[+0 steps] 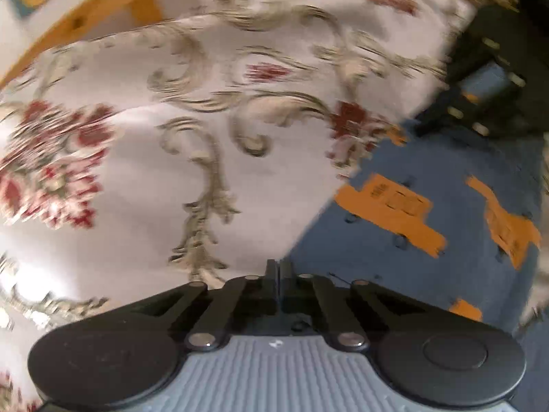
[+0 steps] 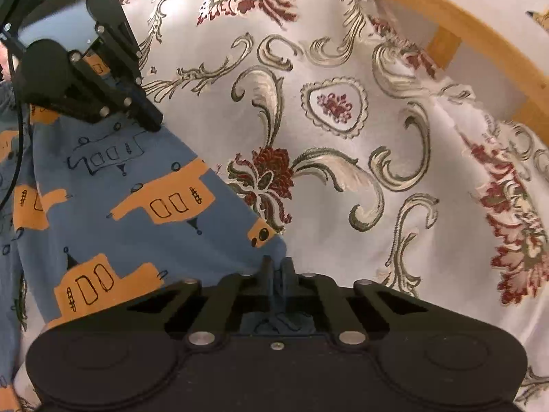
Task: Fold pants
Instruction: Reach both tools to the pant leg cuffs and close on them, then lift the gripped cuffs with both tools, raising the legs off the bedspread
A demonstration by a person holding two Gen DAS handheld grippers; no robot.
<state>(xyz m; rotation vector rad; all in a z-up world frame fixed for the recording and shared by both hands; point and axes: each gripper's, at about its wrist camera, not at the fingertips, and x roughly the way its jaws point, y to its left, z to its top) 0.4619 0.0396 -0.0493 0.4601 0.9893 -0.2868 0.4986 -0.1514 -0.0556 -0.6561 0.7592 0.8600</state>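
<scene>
The pants (image 2: pixel 130 206) are blue with orange vehicle prints and lie on a white floral bedspread (image 2: pixel 343 178). My right gripper (image 2: pixel 276 269) is shut on the pants' near corner, and blue cloth bunches behind its fingers. At upper left in the right wrist view, my left gripper (image 2: pixel 154 123) is shut on the far corner of the same edge. The left wrist view is motion-blurred. It has the pants (image 1: pixel 429 240) at right, the left gripper (image 1: pixel 279 269) pinched at their edge, and the right gripper (image 1: pixel 432 116) at upper right.
The bedspread (image 1: pixel 206 137) covers most of both views. A curved wooden bed frame (image 2: pixel 463 31) runs along the far side, and the same bed frame (image 1: pixel 103 3) shows in the left wrist view. A black cable (image 2: pixel 17 137) hangs at the far left.
</scene>
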